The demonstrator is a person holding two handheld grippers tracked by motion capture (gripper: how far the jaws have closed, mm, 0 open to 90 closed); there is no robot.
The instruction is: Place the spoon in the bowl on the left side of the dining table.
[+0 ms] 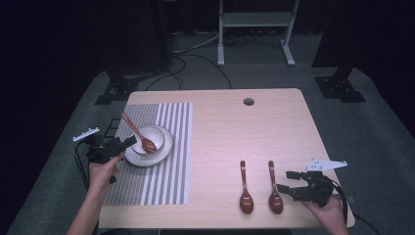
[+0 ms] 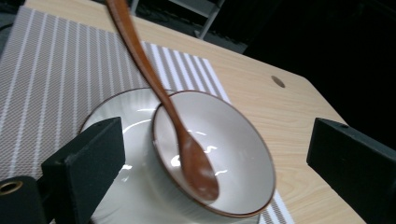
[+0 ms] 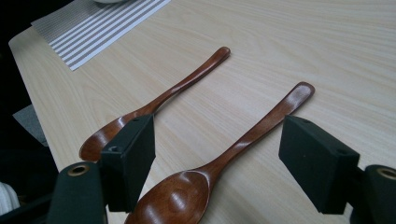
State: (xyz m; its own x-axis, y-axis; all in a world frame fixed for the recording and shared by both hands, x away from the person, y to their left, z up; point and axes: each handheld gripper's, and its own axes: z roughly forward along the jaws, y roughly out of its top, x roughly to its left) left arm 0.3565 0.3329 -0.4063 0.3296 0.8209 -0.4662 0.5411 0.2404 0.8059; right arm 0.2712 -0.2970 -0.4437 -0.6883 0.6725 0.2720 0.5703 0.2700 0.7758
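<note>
Fingers [image 2: 84,161] on our left gripper [image 1: 120,147] are blocky black slabs, matte and square-edged, and they stand spread wide with nothing pinched. We see the bowl [image 2: 238,144] between them farther off in the left gripper view, untouched. It is glossy white ceramic with a thin brown rim, round and shallow, and it sits on a matching white saucer [image 2: 114,116]. One spoon [image 2: 187,154] of dark reddish-brown wood, smooth and lacquered, rests with its oval head in the bowl and its long slim handle leaning out over the rim. Under the saucer lies a woven mat [image 2: 51,70], grey mesh with white stripes, flat on the pale wood-grain worktop [image 1: 235,132], which has a round hole [image 1: 248,102] near its far edge.

Toward the right, two more spoons of the same polished wood lie side by side on the bare worktop, heads toward us: a left one [image 3: 154,105] and a right one [image 3: 243,140], each with a gently curved handle. Our right gripper [image 1: 288,183] hovers just beside the right one, and its fingers [image 3: 133,156] are also spread apart, the head of that spoon showing between them without contact. A grey three-cornered plate [image 1: 325,164] tops this gripper. We can read no writing or labels anywhere.
</note>
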